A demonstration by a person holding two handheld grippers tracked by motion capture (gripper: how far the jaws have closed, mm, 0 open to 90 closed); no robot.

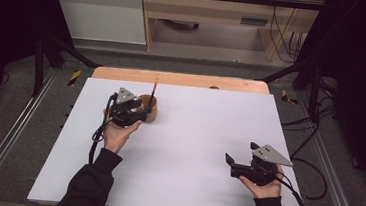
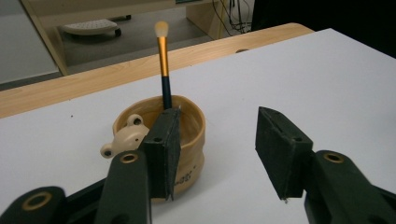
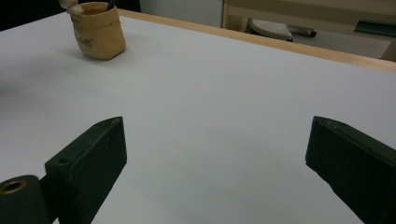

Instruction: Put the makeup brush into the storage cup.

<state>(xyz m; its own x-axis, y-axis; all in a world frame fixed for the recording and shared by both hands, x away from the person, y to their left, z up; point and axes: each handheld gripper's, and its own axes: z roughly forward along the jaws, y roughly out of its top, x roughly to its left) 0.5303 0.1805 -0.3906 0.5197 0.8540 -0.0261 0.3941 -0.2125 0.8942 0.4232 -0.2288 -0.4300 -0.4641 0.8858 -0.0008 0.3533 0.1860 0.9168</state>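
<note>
cups: 1, a tan cup [image 2: 187, 135] with a small bear-shaped figure [image 2: 125, 140] on its rim | brushes: 1, a brush [image 2: 163, 70] that stood in the cup | grippers: 2, left gripper [image 2: 217, 149] and right gripper [image 3: 215, 172], each with 2 black fingers | tables: 1, a white table [image 1: 193, 134]

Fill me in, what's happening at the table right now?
A person works over a white board with a gripper in each hand. The left gripper sits just short of a tan, soft-sided cup, its jaws apart with nothing between them. A brush with a dark handle, gold ferrule and pale tip stands upright in that cup. The right gripper is open over bare board, away from the cup.
</note>
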